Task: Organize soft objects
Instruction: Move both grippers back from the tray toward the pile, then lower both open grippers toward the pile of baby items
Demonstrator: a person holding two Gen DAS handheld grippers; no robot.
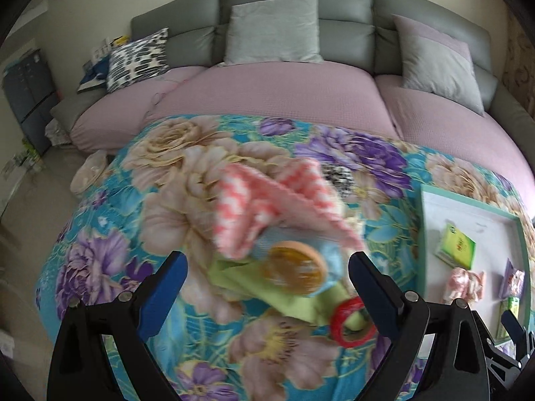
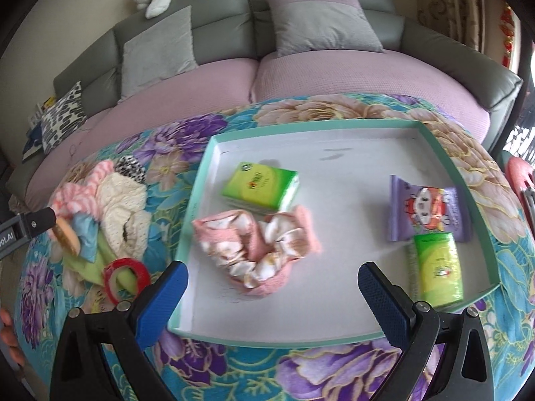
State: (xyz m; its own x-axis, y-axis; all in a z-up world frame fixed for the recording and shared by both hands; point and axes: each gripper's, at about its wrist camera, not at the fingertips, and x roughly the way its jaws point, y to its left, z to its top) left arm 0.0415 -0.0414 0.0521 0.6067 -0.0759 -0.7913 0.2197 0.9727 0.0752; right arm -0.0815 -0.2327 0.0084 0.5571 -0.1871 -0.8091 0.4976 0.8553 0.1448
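Right wrist view: right gripper jaws wide apart, empty, over teal tray; ruffled pink satin scrunchie inside, long axis left-right. Left gripper gaping, empty, above soft pile: fuzzy pink-striped cloth, green cloth.

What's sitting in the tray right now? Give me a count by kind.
In the teal-rimmed white tray:
Green tissue packs: 2 (upper left, lower right)
Purple cartoon-print snack packet: 1
Pink and white fabric scrunchie: 1
Total: 4
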